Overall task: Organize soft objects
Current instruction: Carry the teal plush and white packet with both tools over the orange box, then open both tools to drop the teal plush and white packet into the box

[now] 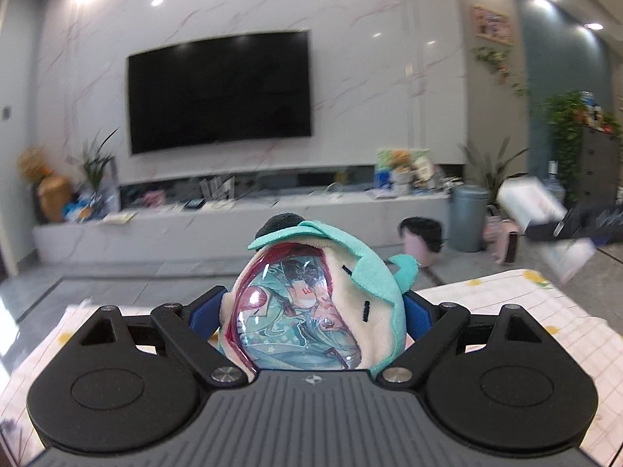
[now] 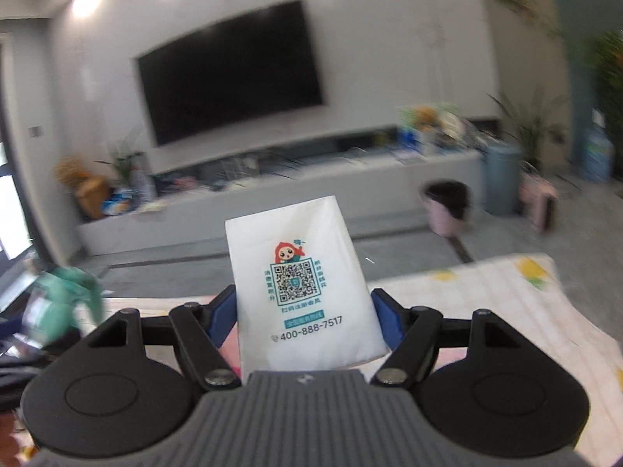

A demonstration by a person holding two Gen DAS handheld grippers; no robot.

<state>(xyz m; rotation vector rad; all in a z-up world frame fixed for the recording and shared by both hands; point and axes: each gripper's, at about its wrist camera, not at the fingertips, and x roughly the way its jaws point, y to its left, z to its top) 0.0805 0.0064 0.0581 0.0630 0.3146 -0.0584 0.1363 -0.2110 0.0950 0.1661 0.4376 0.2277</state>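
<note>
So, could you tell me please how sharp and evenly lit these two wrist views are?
Left wrist: plush toy sharp, its plastic window glinting; room mildly blurred. Right wrist: tissue pack crisp, television and background smeared. Both: ceiling spotlights flare, fisheye bends the walls.

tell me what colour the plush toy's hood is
Teal, on the round cream plush toy; clearest in the left wrist view.

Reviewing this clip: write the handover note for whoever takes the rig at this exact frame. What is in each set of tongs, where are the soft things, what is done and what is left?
Left tongs: shut on the teal plush toy, held above the checked cloth.
Right tongs: shut on the white tissue pack, printed side facing the camera, also above the cloth.
Done: both soft items are picked up.
Left: set both down. No container or target spot is in view, so I cannot say where.
</note>
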